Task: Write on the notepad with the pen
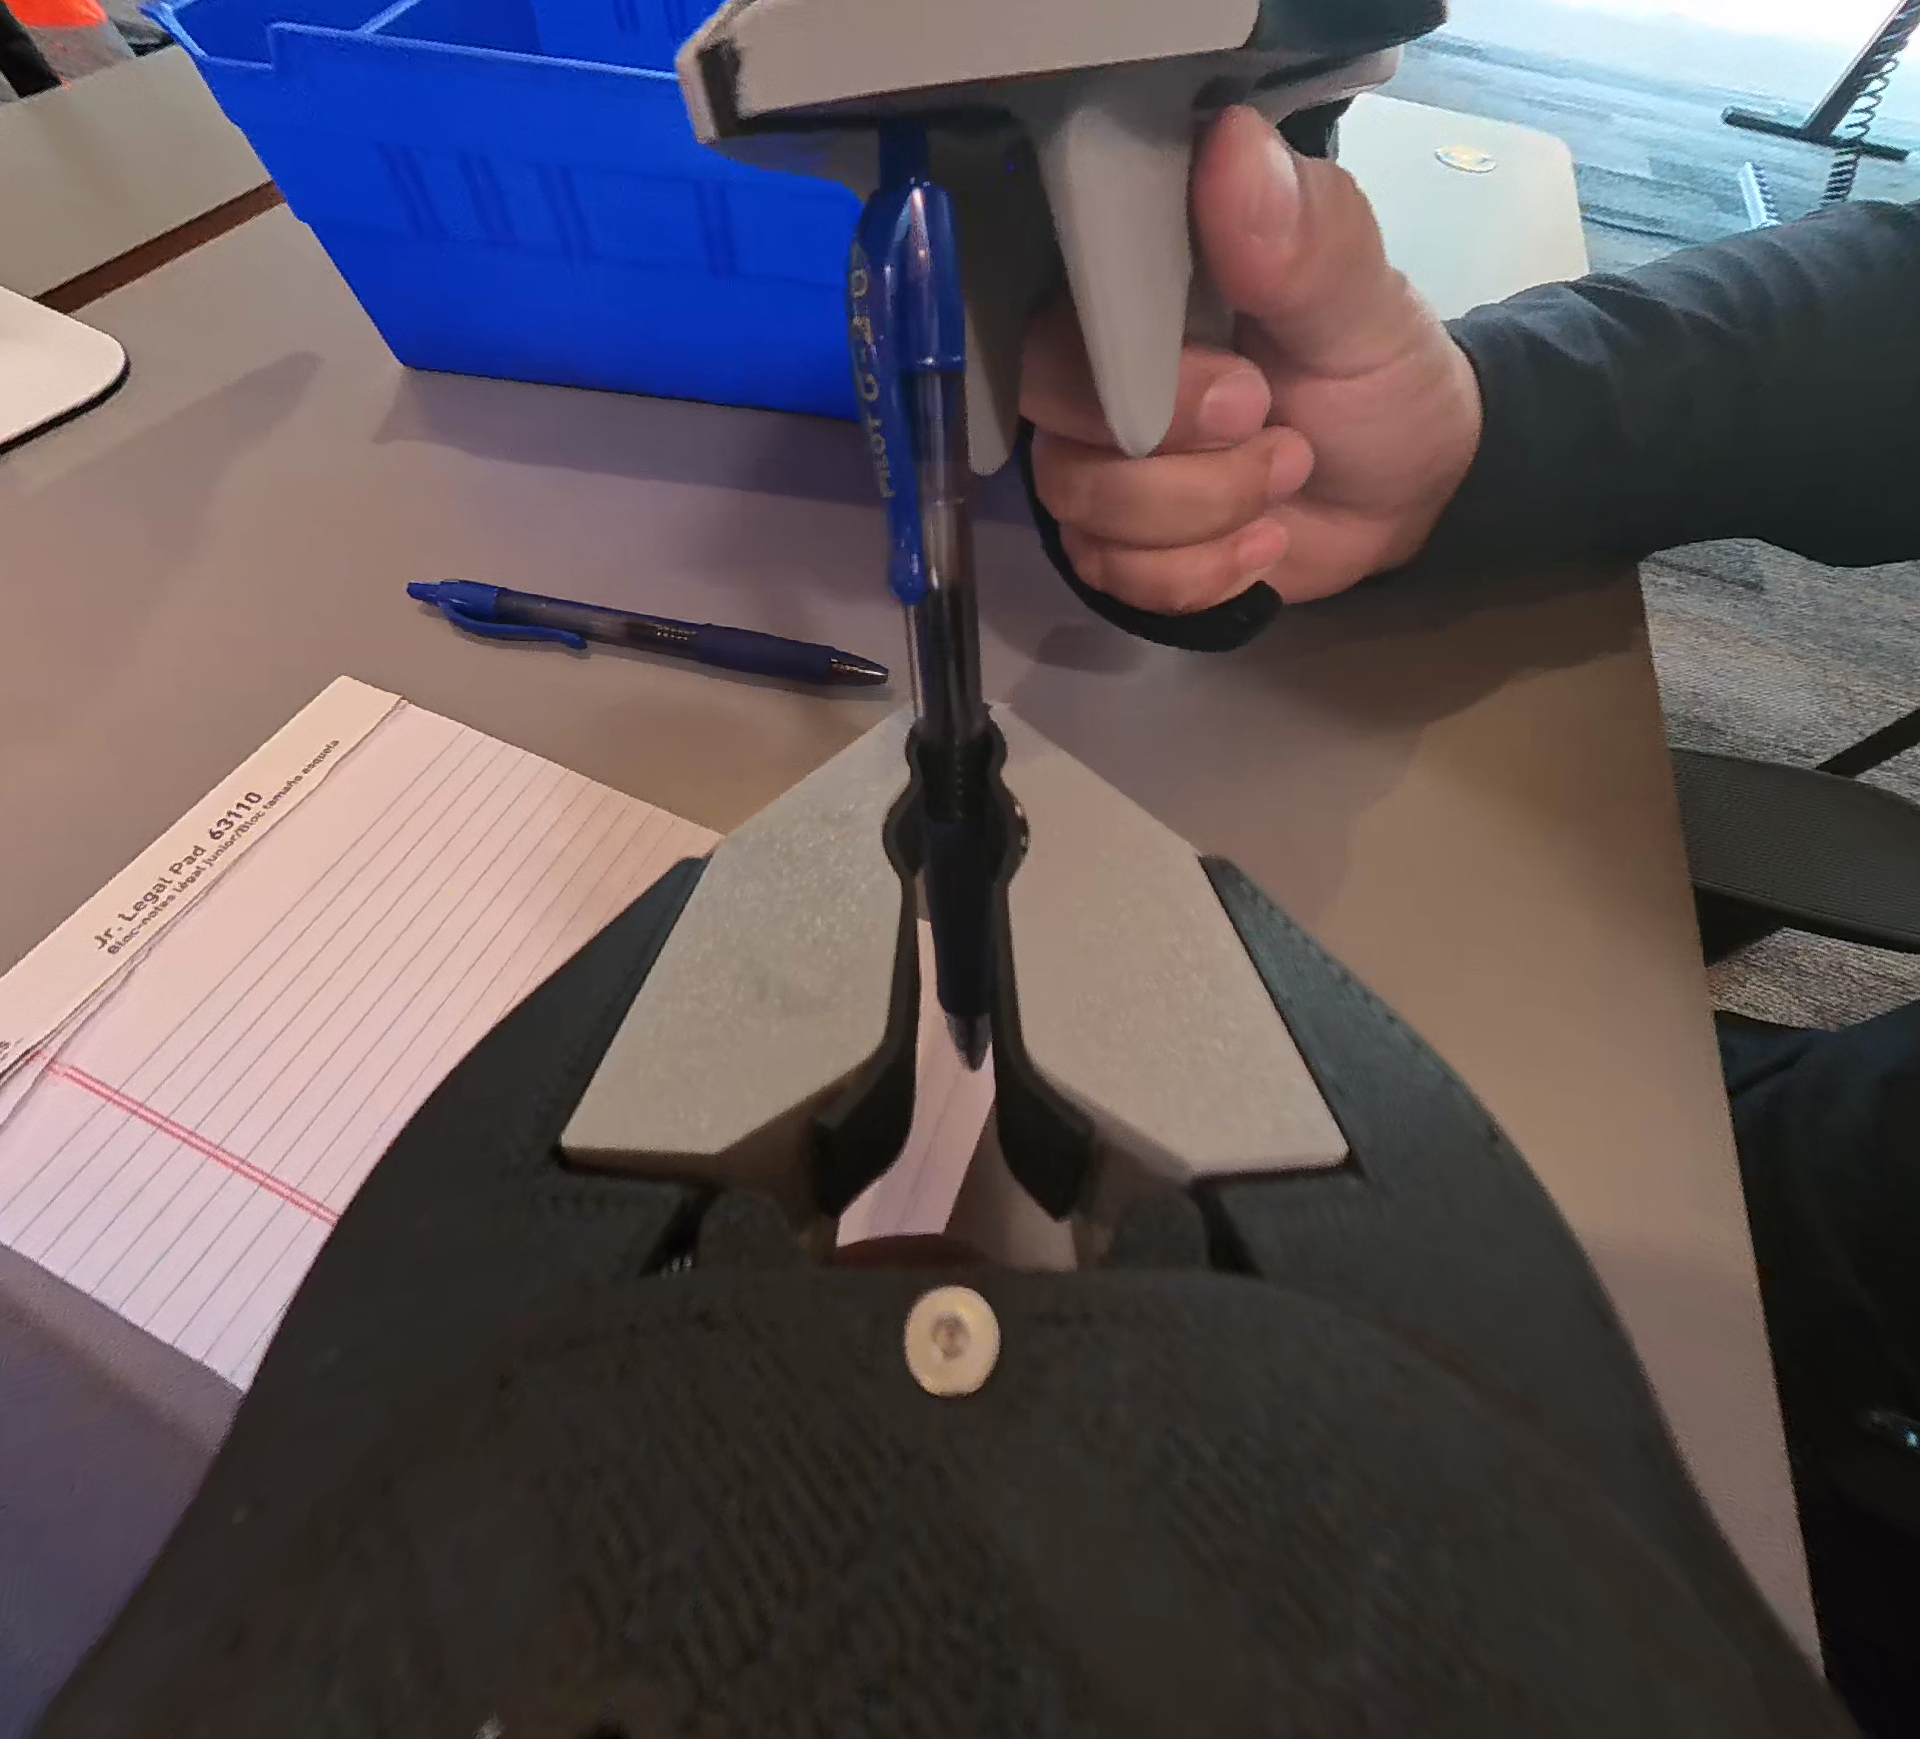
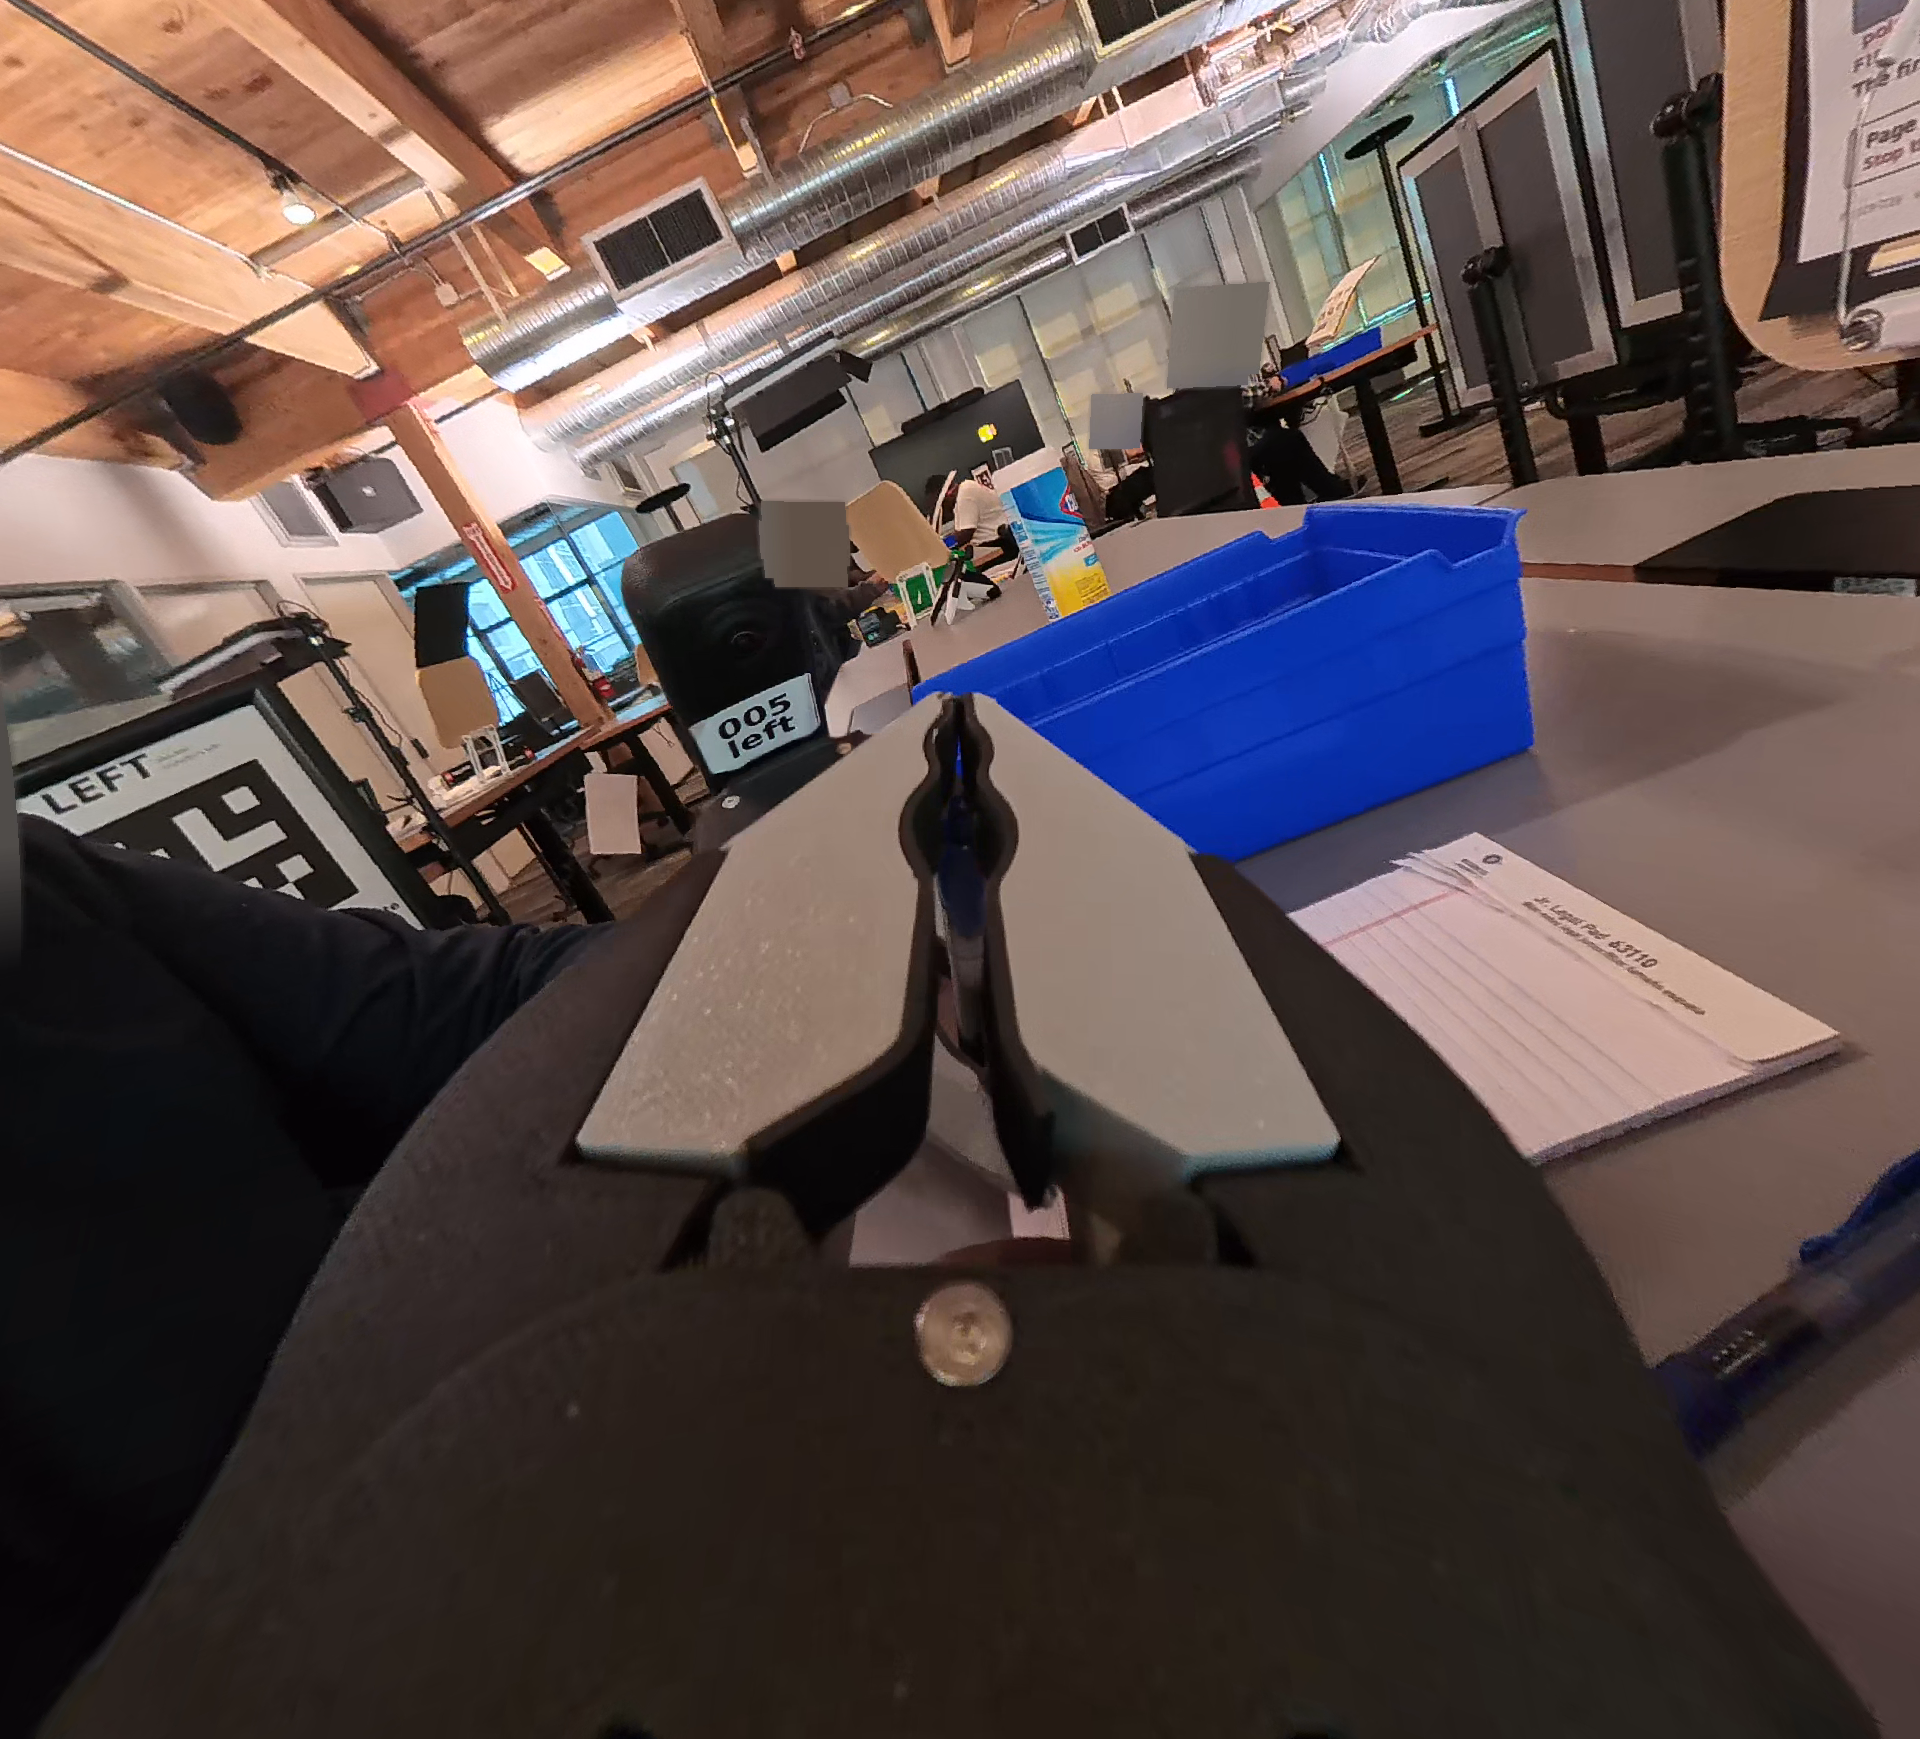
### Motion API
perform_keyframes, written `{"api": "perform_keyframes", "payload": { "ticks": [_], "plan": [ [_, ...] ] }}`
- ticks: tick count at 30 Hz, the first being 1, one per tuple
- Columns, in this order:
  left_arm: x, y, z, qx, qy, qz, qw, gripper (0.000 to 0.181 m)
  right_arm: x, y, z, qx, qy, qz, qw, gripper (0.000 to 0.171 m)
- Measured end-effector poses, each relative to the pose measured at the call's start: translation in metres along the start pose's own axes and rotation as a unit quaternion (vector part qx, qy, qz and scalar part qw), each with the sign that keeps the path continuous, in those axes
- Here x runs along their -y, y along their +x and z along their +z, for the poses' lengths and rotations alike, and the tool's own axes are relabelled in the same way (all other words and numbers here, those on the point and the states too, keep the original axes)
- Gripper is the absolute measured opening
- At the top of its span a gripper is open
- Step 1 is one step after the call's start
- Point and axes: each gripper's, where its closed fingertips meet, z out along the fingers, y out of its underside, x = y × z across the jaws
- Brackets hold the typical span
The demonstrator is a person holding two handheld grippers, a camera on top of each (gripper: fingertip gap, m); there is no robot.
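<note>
I hold the blue retractable gel pen (image 1: 940,546) at both ends: my left gripper (image 1: 956,816) fingers clamp its grip, my right gripper (image 1: 914,120) fingers pinch its top, likely to click it. The white lined notepad (image 1: 343,941) lies left of the pen, unmarked.

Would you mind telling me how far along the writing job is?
Done: a pen is off the table, gripped near its tip by the left gripper and at its top by the right gripper. In hand: it sits between the two, not on paper. Left: the notepad page shows no handwriting. A second pen lies by the blue bin.
</note>
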Motion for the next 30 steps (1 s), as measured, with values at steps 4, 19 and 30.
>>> {"api": "perform_keyframes", "payload": {
  "ticks": [4, 19, 30],
  "plan": [
    [0.001, 0.0, -0.002, 0.004, 0.001, 0.003, 1.0, 0.002, -0.005, 0.0, 0.002, -0.007, -0.006, -0.003, 1.0, 0.0],
    [-0.006, -0.009, 0.001, 0.019, -0.013, 0.016, 1.0, 0.003, 0.0, 0.004, -0.006, -0.022, -0.047, -0.042, 0.998, 0.023],
    [-0.002, -0.007, 0.0, 0.023, -0.006, 0.029, 0.999, 0.003, -0.047, 0.003, 0.004, -0.004, -0.169, -0.063, 0.984, 0.006]
  ]
}}
